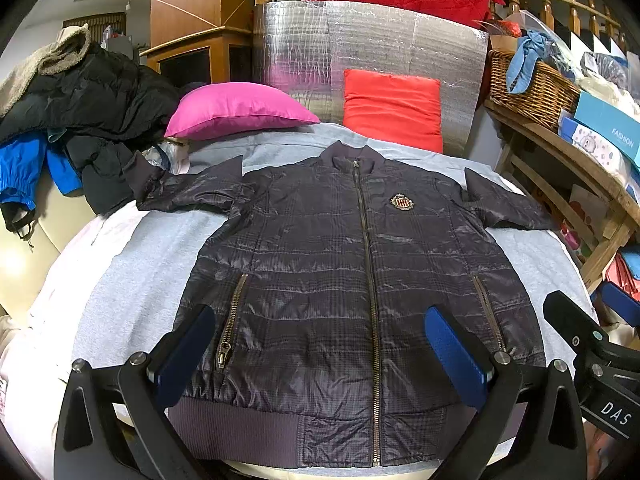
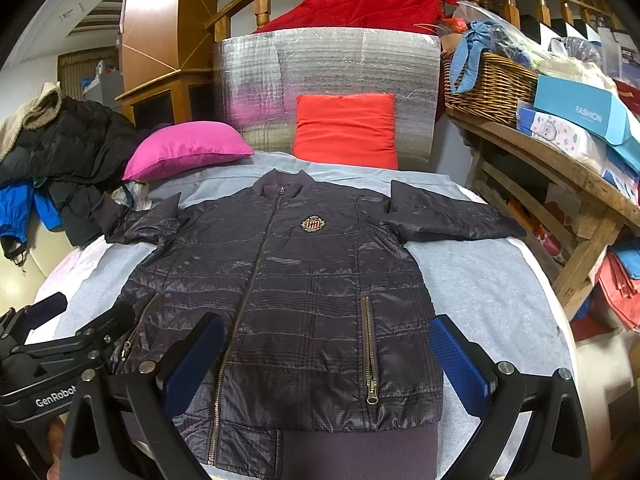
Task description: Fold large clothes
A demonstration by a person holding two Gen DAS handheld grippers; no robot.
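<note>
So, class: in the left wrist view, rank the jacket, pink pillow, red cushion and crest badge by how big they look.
1. Jacket, largest, though nearest the camera.
2-3. Pink pillow and red cushion: look alike, unranked.
4. Crest badge, smallest.

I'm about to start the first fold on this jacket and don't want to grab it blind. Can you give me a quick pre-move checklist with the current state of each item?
1. Jacket lies flat, front up, on the grey sheet: ok.
2. Main zipper closed up to the collar: ok.
3. Both sleeves spread out to the sides: ok, though the left sleeve looks rumpled near its cuff.
4. Left hand-held gripper open and holding nothing: ok.
5. Right hand-held gripper open and holding nothing: ok.
6. Space for folding: not ok at the left sleeve, whose cuff reaches the pile of dark clothes; whether they overlap, cannot tell.
</note>
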